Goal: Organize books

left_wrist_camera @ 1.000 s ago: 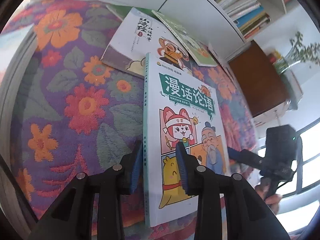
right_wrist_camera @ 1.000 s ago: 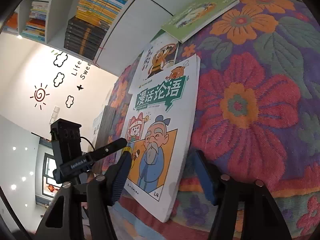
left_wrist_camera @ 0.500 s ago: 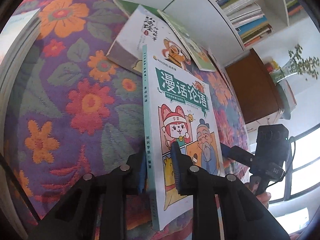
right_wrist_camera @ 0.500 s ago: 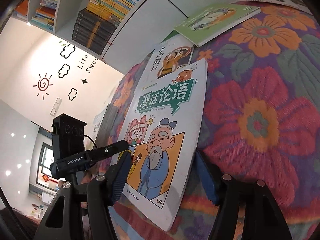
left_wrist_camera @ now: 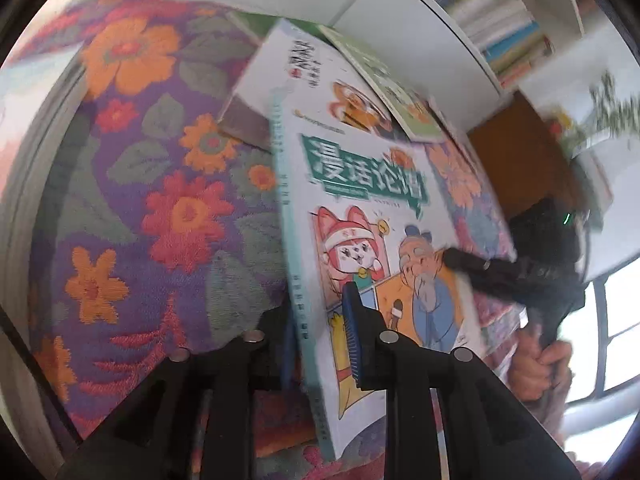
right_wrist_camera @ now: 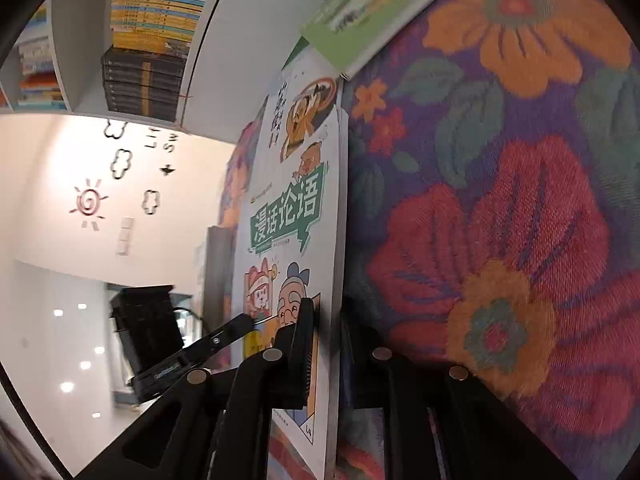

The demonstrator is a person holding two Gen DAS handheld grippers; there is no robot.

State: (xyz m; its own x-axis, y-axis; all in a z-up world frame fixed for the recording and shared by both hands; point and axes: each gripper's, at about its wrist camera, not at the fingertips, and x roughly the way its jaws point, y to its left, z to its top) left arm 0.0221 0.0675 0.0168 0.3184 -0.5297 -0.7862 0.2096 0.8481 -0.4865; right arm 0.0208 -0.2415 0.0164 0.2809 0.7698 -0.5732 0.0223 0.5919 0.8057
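Over the purple floral-pattern cloth [left_wrist_camera: 152,208], we hold the white cartoon-cover paperback book [left_wrist_camera: 360,216] tilted up: left gripper [left_wrist_camera: 320,336] clamped on its spine edge, right gripper [right_wrist_camera: 326,344], jaws just closed, pinching opp. edge.

both grippers were matte black plastic: the left gripper [left_wrist_camera: 320,328] and the right gripper [right_wrist_camera: 326,344] each had two angular arms with round silver screw heads at the joints, ending in ribbed blue pads [left_wrist_camera: 354,336]. a small green light glowed on the right unit's boxy black camera housing [left_wrist_camera: 552,232].
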